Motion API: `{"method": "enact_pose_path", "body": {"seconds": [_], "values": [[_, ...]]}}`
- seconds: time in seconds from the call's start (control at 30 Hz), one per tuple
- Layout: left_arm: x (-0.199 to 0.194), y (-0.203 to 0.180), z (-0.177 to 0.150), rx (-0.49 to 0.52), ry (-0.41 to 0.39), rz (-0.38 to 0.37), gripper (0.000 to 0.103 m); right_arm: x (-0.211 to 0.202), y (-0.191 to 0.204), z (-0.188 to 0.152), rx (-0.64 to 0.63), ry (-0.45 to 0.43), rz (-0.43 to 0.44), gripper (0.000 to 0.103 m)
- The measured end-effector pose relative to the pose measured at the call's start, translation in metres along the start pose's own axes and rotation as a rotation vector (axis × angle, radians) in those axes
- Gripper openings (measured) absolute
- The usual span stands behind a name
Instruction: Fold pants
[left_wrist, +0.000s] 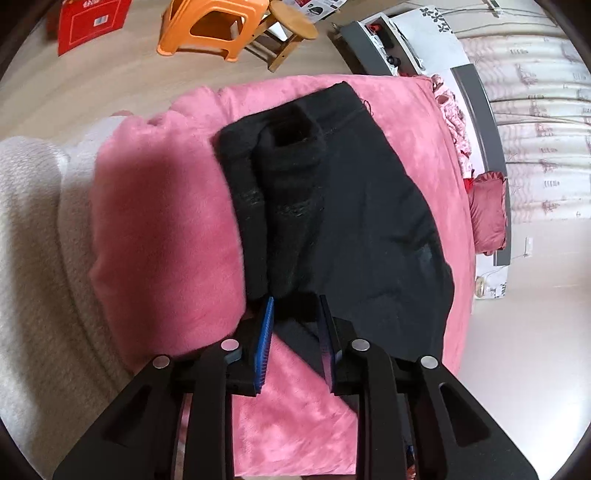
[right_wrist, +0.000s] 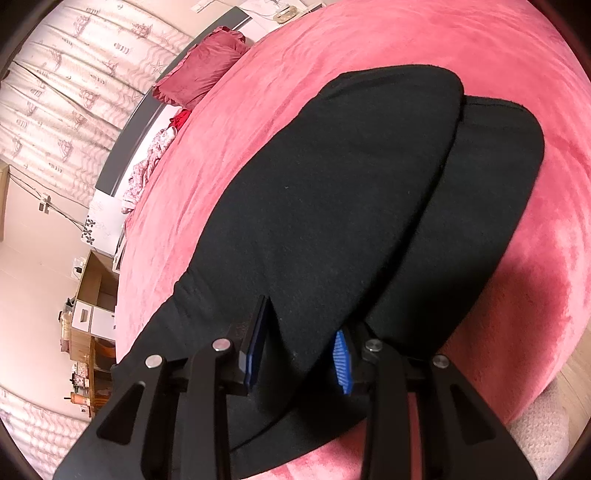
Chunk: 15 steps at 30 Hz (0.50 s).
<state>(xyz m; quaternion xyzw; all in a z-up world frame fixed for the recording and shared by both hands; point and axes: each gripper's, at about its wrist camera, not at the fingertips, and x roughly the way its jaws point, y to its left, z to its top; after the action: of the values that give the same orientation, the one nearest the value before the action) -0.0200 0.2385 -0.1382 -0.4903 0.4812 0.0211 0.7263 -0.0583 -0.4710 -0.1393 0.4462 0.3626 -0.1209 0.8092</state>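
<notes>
Pants (left_wrist: 347, 206), black and soft, lie spread across the pink blanket (left_wrist: 166, 221) that covers the bed, and we see them from both wrist cameras. From the left wrist view, a fuzzy folded part of them sits on the left side, with a flatter dark panel running out to the right. Our left gripper (left_wrist: 297, 317) has its blue-lined fingers (left_wrist: 266, 325) set a little apart, with a strip of the black cloth running between them near the tips; we cannot tell whether the pads actually press on it. Beyond the bed, on the wooden floor, stand an orange plastic stool (left_wrist: 210, 26) and a small wooden stool (left_wrist: 288, 33), with a red box (left_wrist: 88, 22) further left.

From the right wrist view, the pants (right_wrist: 332, 192) show two rounded layers, one overlapping the other. Our right gripper (right_wrist: 303, 332) is clamped on a thick fold of the cloth, which fills the gap between its blue pads (right_wrist: 341, 354). A dark red pillow (right_wrist: 207, 66) lies at the far edge of the bed, in front of patterned curtains (right_wrist: 66, 92).
</notes>
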Motion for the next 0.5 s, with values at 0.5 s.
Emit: {"method": "enact_pose_path", "body": {"seconds": [0.5], "values": [[-0.026,-0.023,0.005,0.092,-0.02,0.022,0.007,-0.05,0.024,0.02,-0.158,-0.066,0.014,0.009]]}}
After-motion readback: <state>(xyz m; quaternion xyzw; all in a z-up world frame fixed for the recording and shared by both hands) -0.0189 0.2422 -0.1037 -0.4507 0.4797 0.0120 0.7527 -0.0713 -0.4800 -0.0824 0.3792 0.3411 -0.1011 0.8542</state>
